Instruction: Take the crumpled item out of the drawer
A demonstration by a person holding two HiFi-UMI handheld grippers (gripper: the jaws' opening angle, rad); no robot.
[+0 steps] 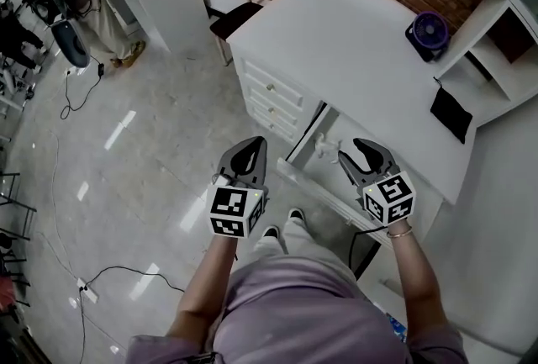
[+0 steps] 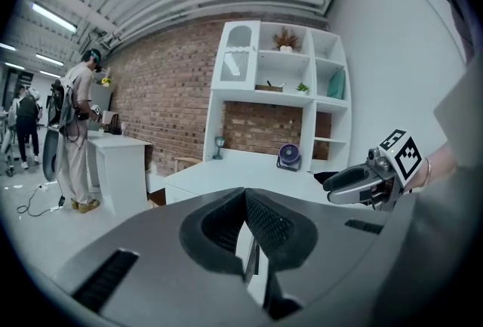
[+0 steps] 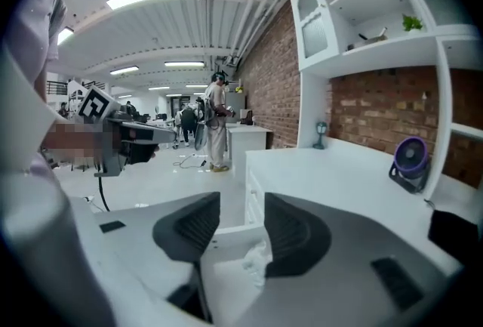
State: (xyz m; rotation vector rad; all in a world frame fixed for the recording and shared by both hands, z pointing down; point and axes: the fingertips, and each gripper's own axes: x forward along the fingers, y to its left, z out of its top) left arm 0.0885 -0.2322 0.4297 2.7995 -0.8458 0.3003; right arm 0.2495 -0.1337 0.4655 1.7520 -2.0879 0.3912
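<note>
While crumpled item (image 3: 256,261) lies in drawer (image 3: 226,236), axis unclear | left gripper (image 2: 244,197) clenched | right gripper (image 3: 241,203) spread

L gripper (image 1: 251,145) jaws shut, R gripper (image 1: 349,149) jaws apart, both held fwd side by side.

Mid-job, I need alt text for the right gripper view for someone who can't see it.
The right gripper, jaws open, frames the pulled-out white drawer, with the crumpled white item lying inside, not yet gripped. The left gripper hovers at left; a purple fan sits on the white desk.
</note>
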